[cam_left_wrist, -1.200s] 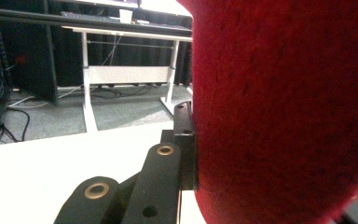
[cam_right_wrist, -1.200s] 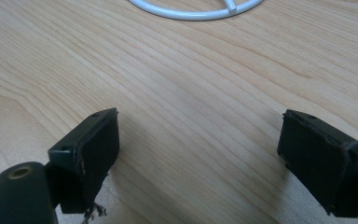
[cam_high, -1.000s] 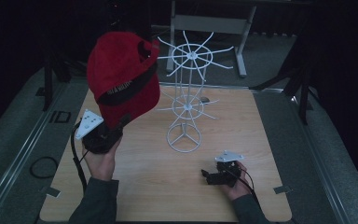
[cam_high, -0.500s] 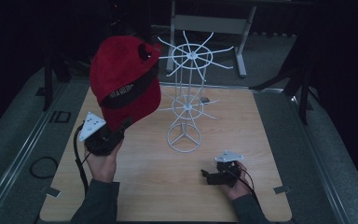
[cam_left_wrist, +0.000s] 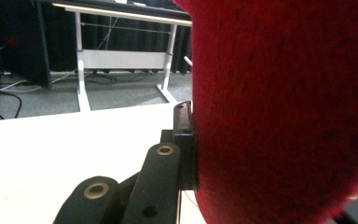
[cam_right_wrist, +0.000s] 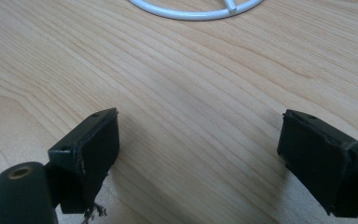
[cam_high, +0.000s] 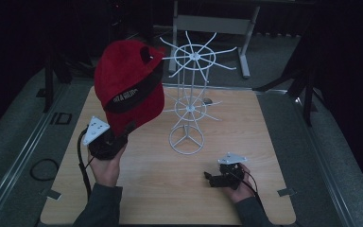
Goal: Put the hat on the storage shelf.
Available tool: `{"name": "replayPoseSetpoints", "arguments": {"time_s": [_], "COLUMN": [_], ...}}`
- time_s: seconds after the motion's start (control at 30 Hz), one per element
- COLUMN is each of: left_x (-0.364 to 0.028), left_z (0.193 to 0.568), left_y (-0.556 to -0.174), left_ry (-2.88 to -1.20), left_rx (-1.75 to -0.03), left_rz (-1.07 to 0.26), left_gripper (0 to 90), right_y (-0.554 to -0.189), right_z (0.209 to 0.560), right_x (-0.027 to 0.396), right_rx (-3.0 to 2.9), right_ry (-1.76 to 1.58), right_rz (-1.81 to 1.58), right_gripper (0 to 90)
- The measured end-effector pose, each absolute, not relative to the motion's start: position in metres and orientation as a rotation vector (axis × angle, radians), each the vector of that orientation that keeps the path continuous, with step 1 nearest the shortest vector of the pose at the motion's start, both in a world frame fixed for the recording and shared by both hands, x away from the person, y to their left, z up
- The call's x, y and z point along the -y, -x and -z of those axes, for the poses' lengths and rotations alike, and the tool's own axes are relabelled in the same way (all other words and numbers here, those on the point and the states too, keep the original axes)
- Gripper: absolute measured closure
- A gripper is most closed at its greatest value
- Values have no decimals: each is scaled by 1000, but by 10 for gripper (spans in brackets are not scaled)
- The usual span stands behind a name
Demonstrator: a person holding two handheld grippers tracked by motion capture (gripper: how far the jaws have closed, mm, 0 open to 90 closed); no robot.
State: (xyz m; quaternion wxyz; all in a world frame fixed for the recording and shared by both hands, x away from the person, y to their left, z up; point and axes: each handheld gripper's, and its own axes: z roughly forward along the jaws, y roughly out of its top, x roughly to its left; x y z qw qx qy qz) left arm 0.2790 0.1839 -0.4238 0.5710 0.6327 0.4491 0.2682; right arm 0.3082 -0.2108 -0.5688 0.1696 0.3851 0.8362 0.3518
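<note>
Nearest to me, my right gripper (cam_high: 212, 179) rests low on the wooden table (cam_high: 264, 142), held in the right hand (cam_high: 238, 187) near the table's near edge. In the right gripper view its two black jaws stand wide apart with nothing but bare wood grain (cam_right_wrist: 191, 107) between them. Just ahead of those jaws, the white ring base of the wire rack (cam_right_wrist: 196, 11) lies flat on the table, apart from the jaws.

Across from it, my left gripper (cam_high: 123, 132) is lifted off the table in the left hand (cam_high: 105, 163), its grey three-cornered plate (cam_high: 96, 129) facing up and its cable (cam_high: 81, 161) trailing down beside the wrist. Its jaws are clamped on the lower edge of a red cap (cam_high: 127, 85), which stands up above and beyond the gripper. In the left gripper view one jaw (cam_left_wrist: 185, 140) presses flat against the red cloth (cam_left_wrist: 284, 107); I cannot see the other jaw behind it.

The cap bears a black band with pale lettering I cannot read. Just beside the cap, on the side toward my right gripper, rises the white wire rack (cam_high: 191, 94), with two tiers of radiating spokes; the cap's top sits near the upper spokes, though I cannot tell whether it touches them.

Farther off, past the table, stands a white-legged desk frame (cam_left_wrist: 121, 56) on grey floor.
</note>
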Motion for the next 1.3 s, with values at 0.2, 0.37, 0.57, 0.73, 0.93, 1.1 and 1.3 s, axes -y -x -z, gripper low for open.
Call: {"name": "replayPoseSetpoints", "arguments": {"time_s": [0.2,0.37,0.57,0.73,0.93,1.1,1.3], "left_x": [-183,-183,-179,-174,-170,-168,-166], "left_z": [429,433,438,441,447,452,459], "left_y": [-280,-281,-281,-283,-284,-286,-287], "left_ry": [-1486,-1495,-1510,-1530,-1545,-1559,-1577], "left_rx": [-1067,-1074,-1079,-1076,-1081,-1088,-1093], "left_rz": [-620,-613,-611,-606,-594,-584,-571], "left_gripper": [847,846,845,845,844,844,842], "right_y": [-308,-308,-308,-308,-308,-308,-308], "right_z": [569,569,569,569,569,569,569], "right_x": [211,211,211,211,211,211,211], "right_rx": [-2376,-2377,-2376,-2375,-2376,-2376,-2375], "right_ry": [-1094,-1094,-1094,-1095,-1094,-1093,-1093], "right_rz": [-1000,-999,-1001,-1001,-1000,-999,-1000], "right_gripper": [125,125,126,126,125,125,125]}}
